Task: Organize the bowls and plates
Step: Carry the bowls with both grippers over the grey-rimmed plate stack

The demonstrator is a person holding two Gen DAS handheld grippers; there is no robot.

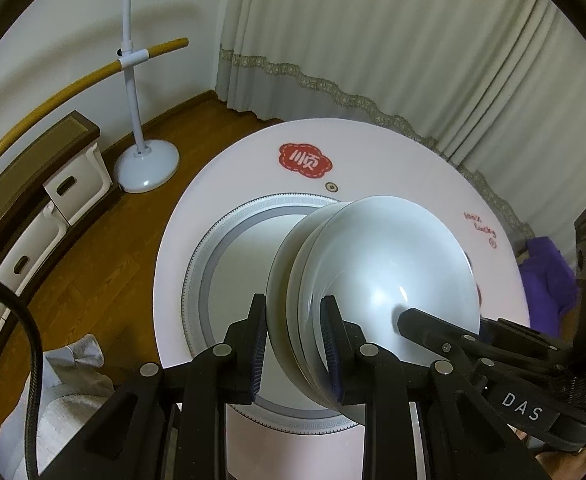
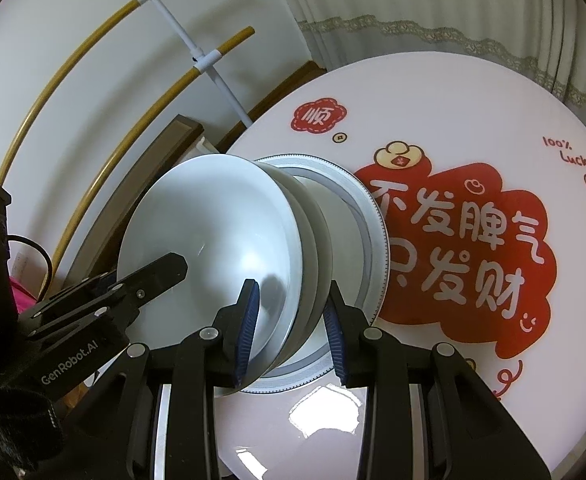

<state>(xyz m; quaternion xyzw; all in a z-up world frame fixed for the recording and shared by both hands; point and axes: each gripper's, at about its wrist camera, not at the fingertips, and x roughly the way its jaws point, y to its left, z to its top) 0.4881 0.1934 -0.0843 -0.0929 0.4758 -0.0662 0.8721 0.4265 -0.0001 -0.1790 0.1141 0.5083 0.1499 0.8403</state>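
A round pink worktop (image 2: 473,112) reading "100% Lucky" stands before pale curtains (image 1: 373,40). Over its patterned plate (image 2: 373,220), both grippers, left (image 1: 295,336) and right (image 2: 291,328), apparently clamp stacked bowls (image 1: 373,264).

Stack of glossy white ceramic bowls (image 1: 373,280) (image 2: 229,248), nested and tipped on edge, above a grey-rimmed white plate (image 1: 229,256) (image 2: 357,216)

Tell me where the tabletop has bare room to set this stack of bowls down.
Both grippers, left and right, pinch the stack of bowls over the patterned plate, so the table's middle is crowded. Free patches: the pale band between the plate's rim and the small red badge, and the big red print to the plate's right, toward the "100% Lucky" lettering.
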